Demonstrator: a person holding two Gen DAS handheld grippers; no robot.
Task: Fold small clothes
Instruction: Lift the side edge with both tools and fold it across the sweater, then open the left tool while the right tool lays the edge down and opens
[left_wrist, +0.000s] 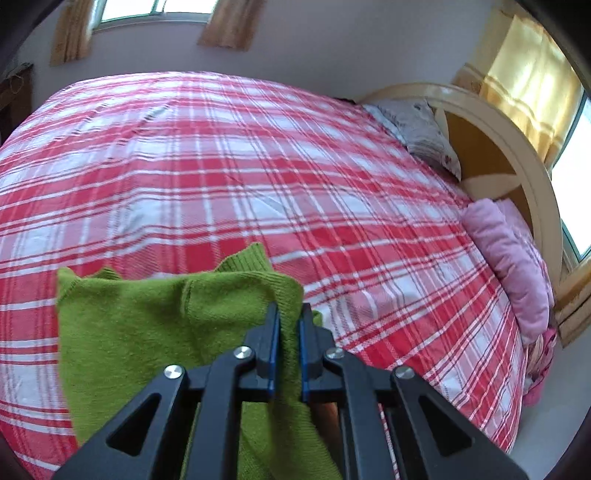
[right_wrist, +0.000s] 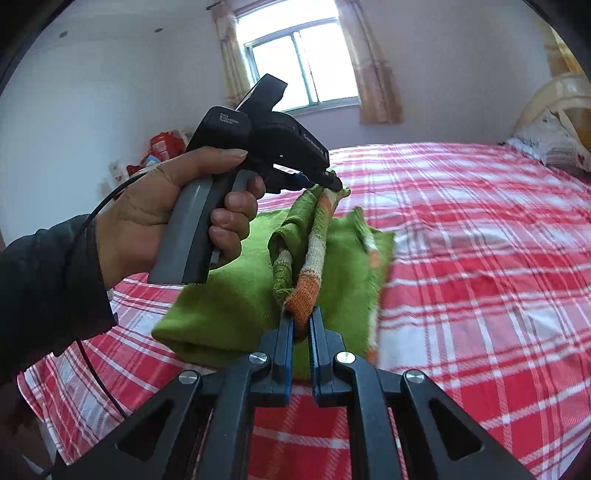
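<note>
A small green knitted sweater (left_wrist: 147, 325) with orange and cream stripes hangs over the red plaid bed. My left gripper (left_wrist: 289, 308) is shut on its ribbed green edge, and the cloth runs down between the blue pads. From the right wrist camera, the sweater (right_wrist: 229, 295) droops in folds, its lower part resting on the bed. My right gripper (right_wrist: 300, 314) is shut on the orange striped knit. A hand holds the left gripper (right_wrist: 334, 184) farther back, pinching the same striped strip at its other end, which stretches between the two grippers.
The red and white plaid bedspread (left_wrist: 258, 177) covers the whole bed. A rolled pink blanket (left_wrist: 513, 266) and a grey pillow (left_wrist: 424, 129) lie by the cream headboard (left_wrist: 517, 155). A window with curtains (right_wrist: 306, 62) is in the far wall. Red bags (right_wrist: 162, 147) stand at the left.
</note>
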